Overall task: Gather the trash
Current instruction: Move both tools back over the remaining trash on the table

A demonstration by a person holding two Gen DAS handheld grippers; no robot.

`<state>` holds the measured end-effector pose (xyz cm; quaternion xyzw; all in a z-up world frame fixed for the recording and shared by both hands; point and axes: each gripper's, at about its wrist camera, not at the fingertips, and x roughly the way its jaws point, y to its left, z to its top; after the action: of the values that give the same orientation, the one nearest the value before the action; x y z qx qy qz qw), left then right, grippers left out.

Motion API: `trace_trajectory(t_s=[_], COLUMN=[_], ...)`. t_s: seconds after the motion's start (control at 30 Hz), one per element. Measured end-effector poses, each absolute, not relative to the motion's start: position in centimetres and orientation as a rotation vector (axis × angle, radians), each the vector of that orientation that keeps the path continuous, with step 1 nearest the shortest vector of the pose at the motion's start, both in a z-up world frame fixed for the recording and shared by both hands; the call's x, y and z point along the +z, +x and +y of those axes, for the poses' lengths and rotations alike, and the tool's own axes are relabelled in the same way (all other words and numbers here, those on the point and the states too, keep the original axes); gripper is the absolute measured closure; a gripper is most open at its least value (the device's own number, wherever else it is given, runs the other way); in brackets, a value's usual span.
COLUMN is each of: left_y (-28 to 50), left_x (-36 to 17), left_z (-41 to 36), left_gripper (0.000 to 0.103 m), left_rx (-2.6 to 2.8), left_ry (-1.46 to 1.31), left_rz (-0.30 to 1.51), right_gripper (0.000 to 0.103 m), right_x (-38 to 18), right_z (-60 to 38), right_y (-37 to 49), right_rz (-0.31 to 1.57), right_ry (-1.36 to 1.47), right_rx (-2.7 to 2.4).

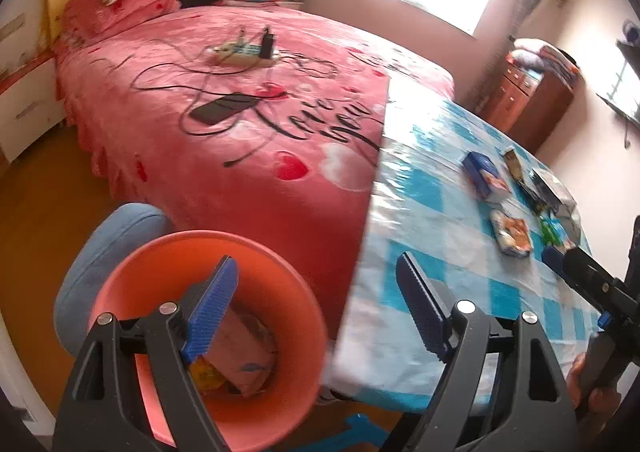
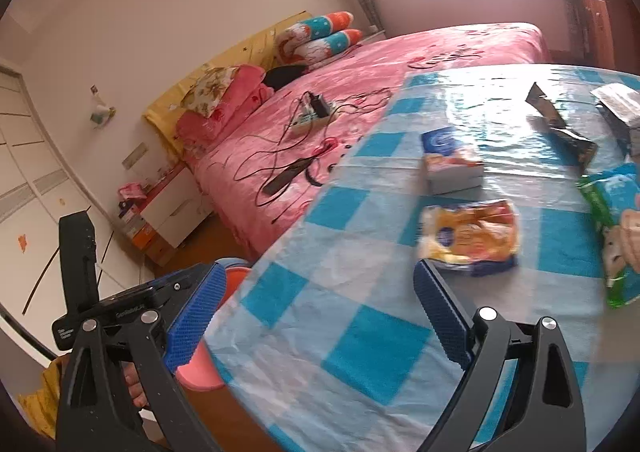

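Right gripper (image 2: 316, 316) jaws spread, empty; orange snack wrapper (image 2: 468, 240) just beyond right jaw: light, crinkly, slippery, pinch crumpled edge. Left gripper (image 1: 318, 304) jaws released over bin (image 1: 280, 292).

Wrappers (image 2: 468, 238) on table (image 1: 420, 211); bin (image 1: 208, 328) left of table; bed (image 1: 224, 99) behind.

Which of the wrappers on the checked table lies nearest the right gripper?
The crumpled yellow-orange packet, just beyond the open right gripper. The blue box, black wrapper and green packet lie farther off.
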<state>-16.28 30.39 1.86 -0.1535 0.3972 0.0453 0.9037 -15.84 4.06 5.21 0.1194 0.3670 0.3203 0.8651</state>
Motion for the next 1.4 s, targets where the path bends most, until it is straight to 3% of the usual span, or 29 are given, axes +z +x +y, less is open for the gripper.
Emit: trace_trajectory(t_s=[0.9,1.4], left_y=[-11.8,-9.3], left_x=[4.7,5.5], left_z=[15.1,6.1], left_gripper=[0.021,0.021], left_rx=[-0.155,-0.347], left_ry=[-0.155,-0.192], left_rz=[0.839,0.89], right_gripper=[0.01,0.01], right_x=[6.4,6.1], right_z=[-8.7,-19.8], right_y=[-14.7,-14.1], right_rz=[0.682,0.591], right_ry=[0.404,0.64], right_rx=[0.457,0.273])
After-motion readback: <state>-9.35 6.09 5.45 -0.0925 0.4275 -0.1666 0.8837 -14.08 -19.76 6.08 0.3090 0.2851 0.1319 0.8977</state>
